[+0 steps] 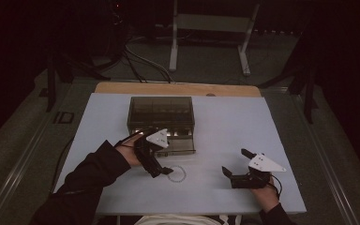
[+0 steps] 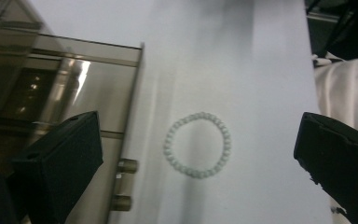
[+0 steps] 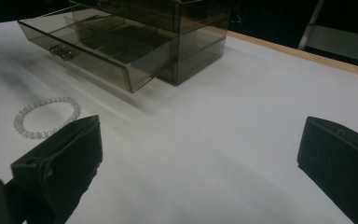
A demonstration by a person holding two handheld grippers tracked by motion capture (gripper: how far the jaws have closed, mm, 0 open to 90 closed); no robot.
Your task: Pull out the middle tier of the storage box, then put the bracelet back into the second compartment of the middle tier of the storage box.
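Observation:
A bracelet of pale beads (image 1: 176,179) lies flat on the white table (image 1: 225,122), just in front of a smoked clear drawer box (image 1: 161,110). The box's bottom drawer (image 1: 180,144) is pulled out toward me. My left gripper (image 1: 163,168) points down beside the bracelet, open, with nothing between its jaws. In the left gripper view the bracelet (image 2: 227,144) lies on the table between the wide jaws of the left gripper (image 2: 200,135), apart from both. My right gripper (image 1: 235,162) rests open at the front right. In the right gripper view the bracelet (image 3: 25,112) lies off to the left of the right gripper (image 3: 200,140).
The drawer (image 2: 98,93) has two small metal knobs (image 2: 126,165) on its front and shows dividers inside (image 3: 98,51). A wooden strip (image 1: 178,88) runs along the table's far edge. Cables and a stand's white legs (image 1: 173,47) lie on the dark floor beyond.

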